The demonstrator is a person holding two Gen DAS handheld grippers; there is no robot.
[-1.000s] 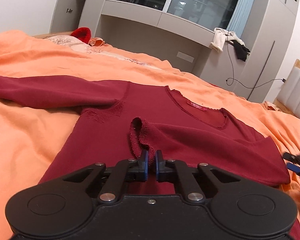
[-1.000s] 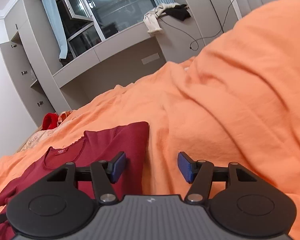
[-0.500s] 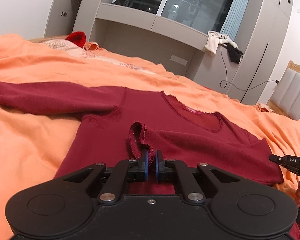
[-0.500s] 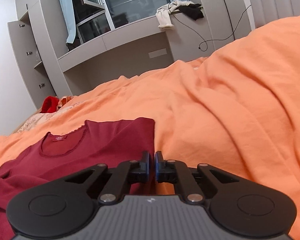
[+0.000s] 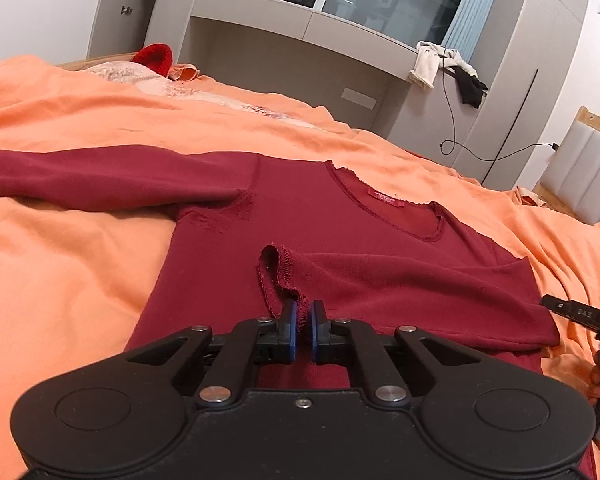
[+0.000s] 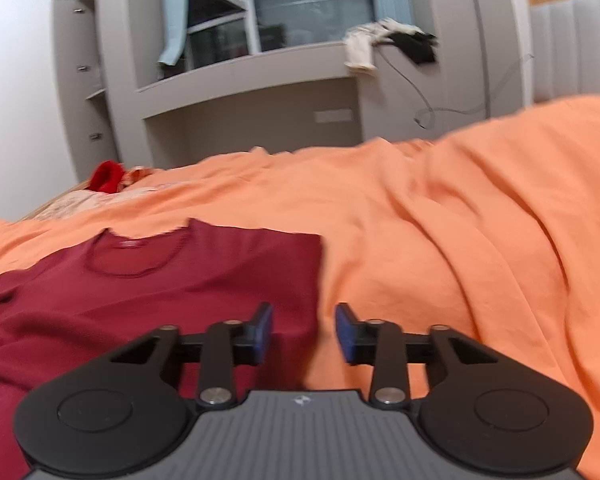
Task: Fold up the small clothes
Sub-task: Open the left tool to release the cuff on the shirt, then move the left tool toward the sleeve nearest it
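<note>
The dark red top (image 5: 340, 240) lies flat on the orange bedcover (image 5: 60, 280), neck opening toward the far wall. It looks like thin, soft knit, light and limp, so I think it will sag and drag on the cover if only one point is lifted; a hem, cuff or folded edge gives the better hold, and a slow pull keeps the fold straight.

On the left side, one long sleeve (image 5: 100, 176) is spread out over the cover, not yet folded in. In the middle, the other sleeve is laid across the chest, and the left gripper (image 5: 302, 330) has its pads closed tight on the cuff (image 5: 278, 276) of it. To the right, the right gripper (image 6: 303, 332) stands half open with nothing between the pads; its jaws have just been opening, above the folded right edge of the top.

Around it, a red cloth (image 5: 154, 56) and a pale patterned fabric (image 5: 140, 78) lie far at the back left. On the ledge at the right hang a white garment (image 5: 426, 64) and a black one (image 5: 470, 88), with a cable below. Nothing lies on the top, so nothing blocks the fold.
</note>
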